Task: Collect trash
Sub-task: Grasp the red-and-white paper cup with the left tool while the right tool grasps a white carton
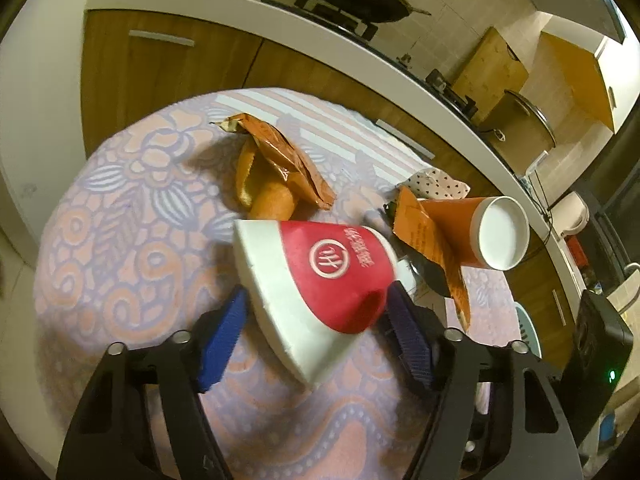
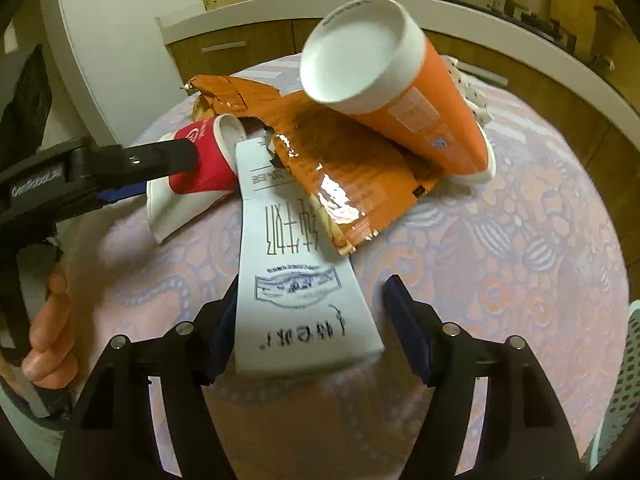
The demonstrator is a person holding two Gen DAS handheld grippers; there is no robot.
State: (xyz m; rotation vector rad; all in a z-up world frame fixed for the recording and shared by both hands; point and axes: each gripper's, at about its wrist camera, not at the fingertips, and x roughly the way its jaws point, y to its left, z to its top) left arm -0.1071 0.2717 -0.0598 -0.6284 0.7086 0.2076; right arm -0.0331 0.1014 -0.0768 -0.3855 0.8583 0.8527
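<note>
Behind the orange wrapper (image 2: 340, 168), red cup (image 2: 202, 160) half hidden.

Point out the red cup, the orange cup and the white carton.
red cup (image 1: 336, 268), left wrist view, on its round logo.
orange cup (image 2: 436, 128), right wrist view, on its side wall.
white carton (image 2: 296, 280), right wrist view, on its printed face.
</note>
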